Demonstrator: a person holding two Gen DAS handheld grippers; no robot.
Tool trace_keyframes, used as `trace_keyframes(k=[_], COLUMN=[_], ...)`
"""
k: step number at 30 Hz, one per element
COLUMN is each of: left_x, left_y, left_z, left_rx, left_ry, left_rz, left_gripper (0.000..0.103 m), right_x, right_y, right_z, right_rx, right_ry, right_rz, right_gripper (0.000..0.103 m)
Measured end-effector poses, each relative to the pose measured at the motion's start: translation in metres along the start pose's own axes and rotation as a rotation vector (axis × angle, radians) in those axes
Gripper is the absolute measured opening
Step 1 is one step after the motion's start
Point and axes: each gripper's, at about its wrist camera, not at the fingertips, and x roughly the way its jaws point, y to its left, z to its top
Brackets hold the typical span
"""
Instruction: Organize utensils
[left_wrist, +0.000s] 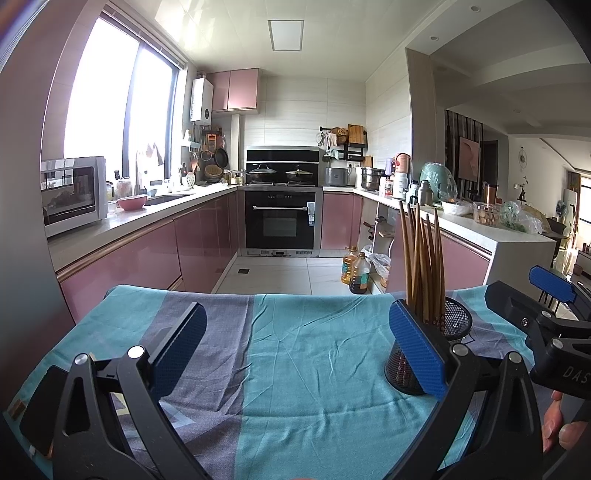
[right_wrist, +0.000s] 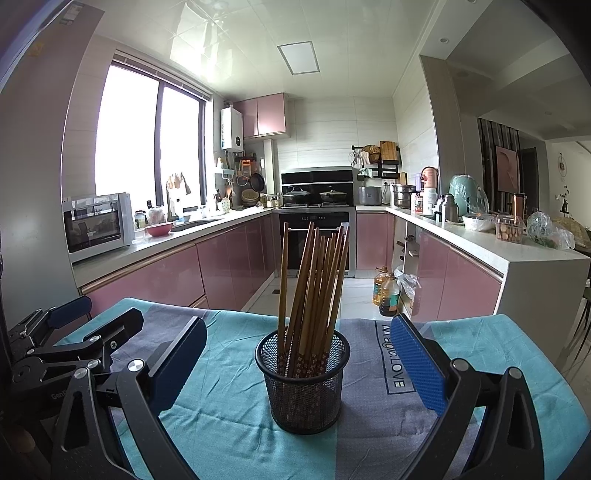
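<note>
In the left wrist view, the right-hand pad (left_wrist: 417, 354) of the left gripper's jaws hides much of the holder (left_wrist: 402, 369). The picture's right edge cuts off the right gripper (left_wrist: 535, 295) and a hand (left_wrist: 561, 424). The chopsticks' (right_wrist: 310, 288) lower ends blur behind mesh. The cloth's (right_wrist: 221, 424) print is partly covered.

A teal-and-grey cloth (right_wrist: 229, 417) carries a mesh cup (right_wrist: 303, 391) of chopsticks (right_wrist: 314, 280).
</note>
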Motion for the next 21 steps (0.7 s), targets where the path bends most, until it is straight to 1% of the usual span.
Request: trace_keyframes(k=[21], left_x=[-0.0012], left_y=[-0.0001], left_z=[-0.0001], left_rx=[0.010], left_ry=[-0.001], left_rz=[-0.005], left_gripper=[0.097], right_x=[0.0003], right_y=[-0.0030], right_z=[-0.0006], right_rx=[0.004], right_ry=[0.005], right_rz=[-0.003], right_gripper=[0.096])
